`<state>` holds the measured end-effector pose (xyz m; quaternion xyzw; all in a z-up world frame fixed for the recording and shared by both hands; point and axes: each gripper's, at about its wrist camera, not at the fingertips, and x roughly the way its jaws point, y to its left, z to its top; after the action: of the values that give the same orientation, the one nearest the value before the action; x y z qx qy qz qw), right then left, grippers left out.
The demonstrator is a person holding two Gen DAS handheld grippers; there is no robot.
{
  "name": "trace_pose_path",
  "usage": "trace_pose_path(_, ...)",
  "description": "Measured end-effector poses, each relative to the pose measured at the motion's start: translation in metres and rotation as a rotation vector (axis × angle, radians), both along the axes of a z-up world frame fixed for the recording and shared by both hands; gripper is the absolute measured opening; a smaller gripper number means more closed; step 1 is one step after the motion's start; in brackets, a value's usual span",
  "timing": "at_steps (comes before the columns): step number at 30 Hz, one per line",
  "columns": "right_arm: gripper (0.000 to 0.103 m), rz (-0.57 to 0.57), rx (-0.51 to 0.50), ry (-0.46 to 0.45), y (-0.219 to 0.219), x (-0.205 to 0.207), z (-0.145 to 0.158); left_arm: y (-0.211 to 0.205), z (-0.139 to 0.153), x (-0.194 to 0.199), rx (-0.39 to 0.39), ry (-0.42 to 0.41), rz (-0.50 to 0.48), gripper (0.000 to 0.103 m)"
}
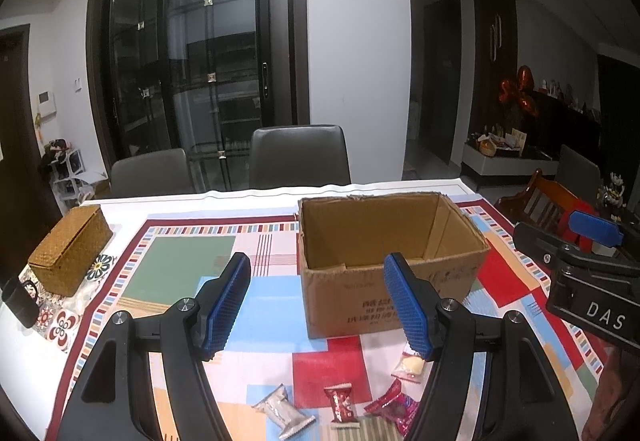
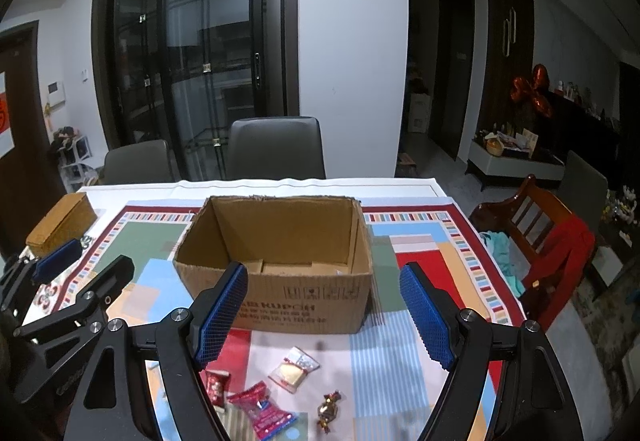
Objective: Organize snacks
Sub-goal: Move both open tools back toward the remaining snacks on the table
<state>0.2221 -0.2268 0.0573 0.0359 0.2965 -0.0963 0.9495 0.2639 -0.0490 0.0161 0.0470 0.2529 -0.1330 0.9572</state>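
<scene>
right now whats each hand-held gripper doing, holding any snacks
Left hand-held gripper: open, holding nothing.
Right hand-held gripper: open, holding nothing.

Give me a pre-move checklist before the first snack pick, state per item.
1. Left gripper empty, fingers apart: ok.
2. Right gripper empty, fingers apart: ok.
3. Cardboard box open on top, upright, no snacks visible inside: ok.
4. Snacks loose on the tablecloth in front of the box, apart from it: silver packet, small red packet, pink-red packet, clear packet with yellow piece, gold-wrapped candy: ok.
5. Grippers apart from each other, side by side: ok.
6. Whether any snack sits hidden under the gripper bodies at the near table edge: cannot tell.
</scene>
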Motion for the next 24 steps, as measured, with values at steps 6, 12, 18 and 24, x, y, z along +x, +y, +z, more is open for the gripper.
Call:
trace_pose_path(6, 0.079, 0.0, 0.006, 0.011, 0.001, -0.009, -0.006, 0.002, -0.004, -0.011, 0.014, -0.001, -0.001, 0.068)
trace_pose_path(12, 0.079, 0.004, 0.006, 0.025, 0.003, -0.016, -0.013, 0.004, -0.012, -0.021, 0.017, 0.006, 0.001, 0.068)
trace_pose_path(18, 0.079, 0.006, 0.012, 0.045, 0.004, -0.022, -0.023, 0.003, -0.02, -0.027, 0.03, 0.018, -0.011, 0.068)
trace_pose_path(24, 0.079, 0.001, 0.013, 0.07, 0.002, -0.027, -0.038, 0.001, -0.031, -0.03, 0.035, 0.032, -0.025, 0.068)
